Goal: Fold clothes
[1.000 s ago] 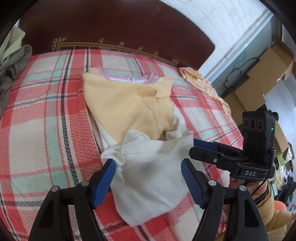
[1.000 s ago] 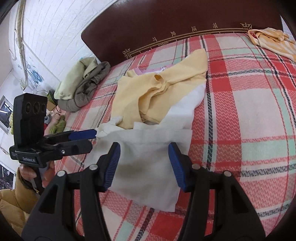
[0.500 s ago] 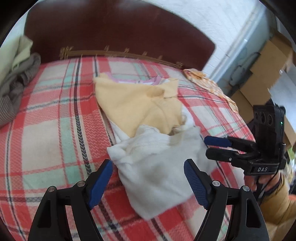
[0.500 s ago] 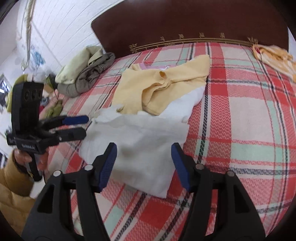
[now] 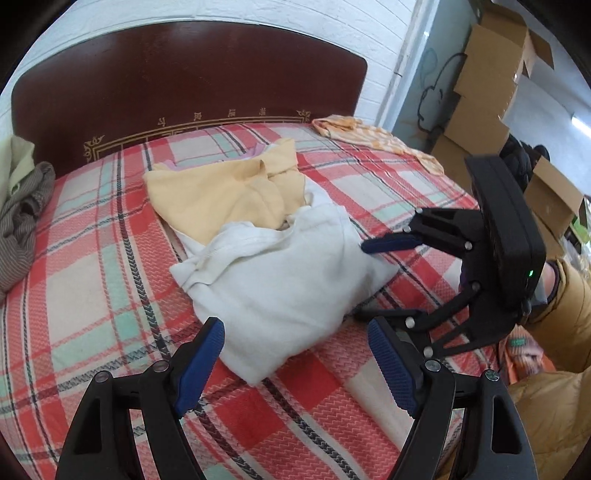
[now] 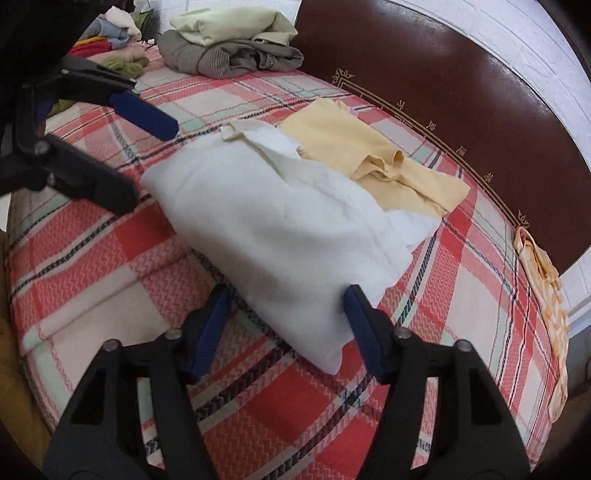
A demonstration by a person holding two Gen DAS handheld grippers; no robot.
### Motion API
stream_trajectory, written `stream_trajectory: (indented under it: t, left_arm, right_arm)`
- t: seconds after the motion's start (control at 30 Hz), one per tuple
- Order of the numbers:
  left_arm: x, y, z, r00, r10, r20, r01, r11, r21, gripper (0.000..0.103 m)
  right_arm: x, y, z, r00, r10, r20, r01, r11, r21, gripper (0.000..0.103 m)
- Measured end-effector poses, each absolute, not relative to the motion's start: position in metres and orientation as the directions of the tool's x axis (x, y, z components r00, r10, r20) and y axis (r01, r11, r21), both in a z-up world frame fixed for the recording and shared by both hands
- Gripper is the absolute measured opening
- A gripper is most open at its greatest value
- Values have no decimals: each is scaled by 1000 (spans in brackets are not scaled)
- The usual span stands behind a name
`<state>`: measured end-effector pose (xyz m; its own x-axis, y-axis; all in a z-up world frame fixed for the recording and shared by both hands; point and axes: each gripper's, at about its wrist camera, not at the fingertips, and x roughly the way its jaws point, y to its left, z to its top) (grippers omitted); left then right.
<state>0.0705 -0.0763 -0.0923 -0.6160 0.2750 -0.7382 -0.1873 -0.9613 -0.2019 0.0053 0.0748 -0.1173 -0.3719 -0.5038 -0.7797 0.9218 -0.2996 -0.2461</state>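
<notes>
1. The plaid bedspread [image 5: 92, 280] in red, cream and mint covers the whole bed, running up to a dark wooden headboard [image 5: 184, 74] with gold trim.
2. On it, mid-bed, lies the white garment [image 5: 288, 280], folded over into a thick bundle, hem seam showing on its left side in the left wrist view; its far end lies under a yellow garment [image 5: 221, 195] nearer the headboard.
3. Stacked cardboard boxes [image 5: 487, 85] stand beyond the bed's right side.
4. A rumpled heap at the left corner by the headboard: a grey striped garment [image 6: 229, 55] with a pale green one [image 6: 229, 26] on top.
5. An orange-and-white patterned cloth [image 5: 373, 136] trails along the far right edge.
6. The left gripper [image 5: 295, 363] is spread wide, holding nothing, hovering at the bundle's near edge.
7. The right gripper [image 6: 286, 328] is equally wide, empty, the bundle's edge between its fingers, untouched.
8. Count: two grippers, five pieces of clothing or cloth on the bed.
</notes>
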Motion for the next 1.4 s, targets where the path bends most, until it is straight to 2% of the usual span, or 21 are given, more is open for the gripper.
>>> stream_trajectory:
  t: [0.03,0.1,0.13,0.27,0.37,0.43,0.47,0.5,0.53,0.6,0.63,0.67,0.83,1.0,1.07,1.23,1.33,1.4]
  left_arm:
    - [71,-73,-93,-614,270,-742,-195,-962,-189,82]
    - [70,-66,-95,-614,252,-749,-215,-965,-148,82]
    - [69,-62,-96,-613,237,-754,-226,-967,-120,82]
    - [61,-47,-103,-625,152,-766,-261,-965,22,82]
    - [50,-43,-109,-632,91,-769,-262,-960,102,81]
    - [40,-47,-114,-623,47,-781,-238,-962,132,73]
    - [36,-49,-116,-616,37,-787,-228,-965,133,63]
    - [32,-53,-118,-607,44,-794,-224,-968,118,59]
    - [30,-57,-119,-601,50,-798,-217,-971,103,57]
    - [28,-63,-120,-598,60,-799,-200,-977,76,52]
    - [28,-64,-119,-601,65,-796,-198,-978,69,51]
    - [29,-65,-118,-605,67,-794,-194,-979,66,50]
    - [28,-65,-119,-603,69,-795,-187,-981,57,50]
    - [26,-65,-119,-602,62,-796,-184,-981,63,51]
    - [26,-64,-119,-602,57,-796,-185,-980,70,51]
    - [25,-63,-120,-599,56,-798,-202,-976,83,52]
    - [25,-66,-119,-600,71,-797,-212,-974,73,50]
    - [28,-66,-117,-605,85,-792,-227,-972,69,41]
  right_arm:
    - [5,74,-117,-380,-503,-776,919,-298,-257,39]
    - [-1,74,-114,-352,-514,-782,926,-316,-209,31]
    - [-6,75,-111,-322,-526,-787,930,-330,-161,23]
    - [-29,85,-93,-199,-609,-768,917,-391,72,19]
    - [-42,90,-83,-160,-650,-743,894,-415,171,19]
    - [-42,89,-82,-152,-652,-743,895,-410,176,19]
    - [-41,87,-84,-153,-638,-755,899,-406,162,19]
    - [-38,86,-86,-157,-624,-766,905,-402,142,20]
    - [-34,84,-87,-162,-609,-776,910,-396,121,23]
    - [-22,86,-89,-196,-604,-773,926,-374,57,44]
    - [-15,87,-90,-222,-599,-770,933,-360,11,64]
    - [-7,88,-91,-248,-594,-765,938,-345,-35,71]
    - [15,74,-109,-344,-541,-767,935,-271,-227,70]
    - [5,62,-122,-412,-507,-757,909,-289,-301,62]
    - [-2,60,-122,-439,-492,-752,895,-311,-319,43]
    - [-13,60,-116,-380,-512,-770,915,-332,-231,20]
    - [-19,63,-109,-323,-537,-779,928,-343,-148,17]
    - [-22,66,-103,-282,-554,-783,933,-350,-89,15]
